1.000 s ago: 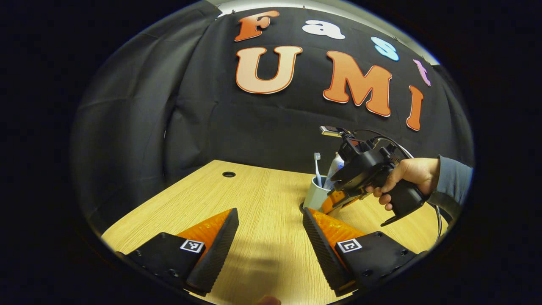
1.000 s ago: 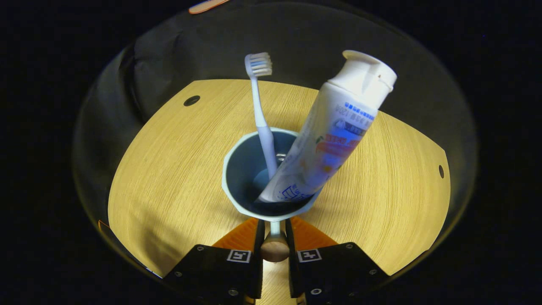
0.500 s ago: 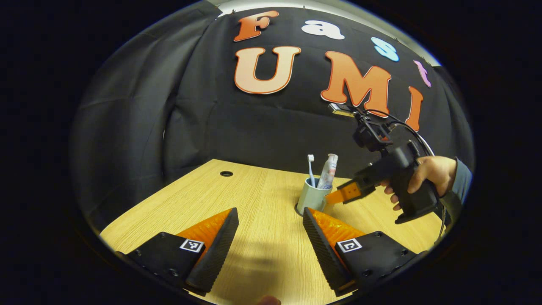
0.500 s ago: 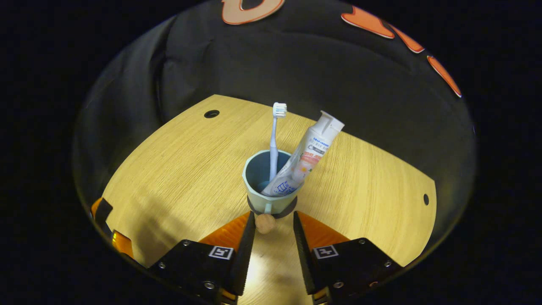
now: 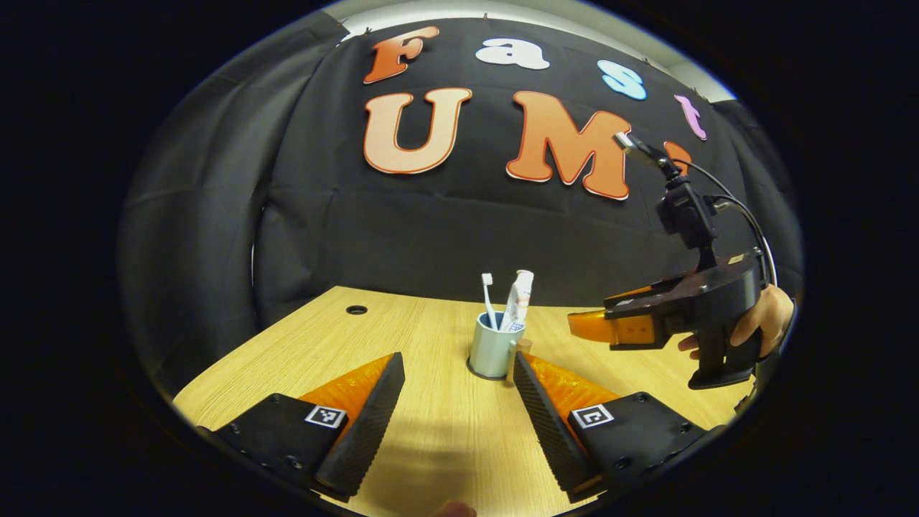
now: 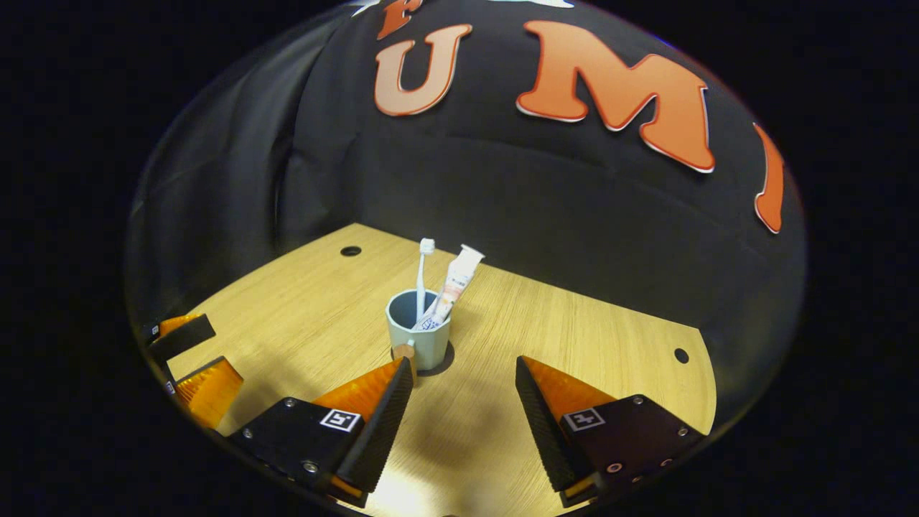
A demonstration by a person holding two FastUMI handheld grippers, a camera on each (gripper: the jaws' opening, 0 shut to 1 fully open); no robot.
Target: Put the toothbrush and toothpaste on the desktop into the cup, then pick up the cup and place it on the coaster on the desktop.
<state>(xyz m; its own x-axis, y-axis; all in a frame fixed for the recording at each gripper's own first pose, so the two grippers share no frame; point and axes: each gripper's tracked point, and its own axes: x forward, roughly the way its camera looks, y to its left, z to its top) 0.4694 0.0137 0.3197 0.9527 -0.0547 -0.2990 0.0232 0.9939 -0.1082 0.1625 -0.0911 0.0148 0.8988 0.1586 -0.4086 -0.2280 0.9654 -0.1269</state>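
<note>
Right gripper (image 6: 459, 395): jaws wide apart, nothing held, raised above the desktop (image 6: 574, 337). Left gripper (image 5: 459, 391): jaws likewise wide, empty. Cup (image 6: 420, 339) stands upright on the coaster (image 6: 443, 362), just fwd of right gripper's fingers, clear of them. Toothbrush (image 6: 422, 276) upright in cup, head up; toothpaste (image 6: 452, 281) in cup beside it, leaning, cap up. Hand (image 5: 762, 324) grips right gripper's body, well right of cup.
</note>
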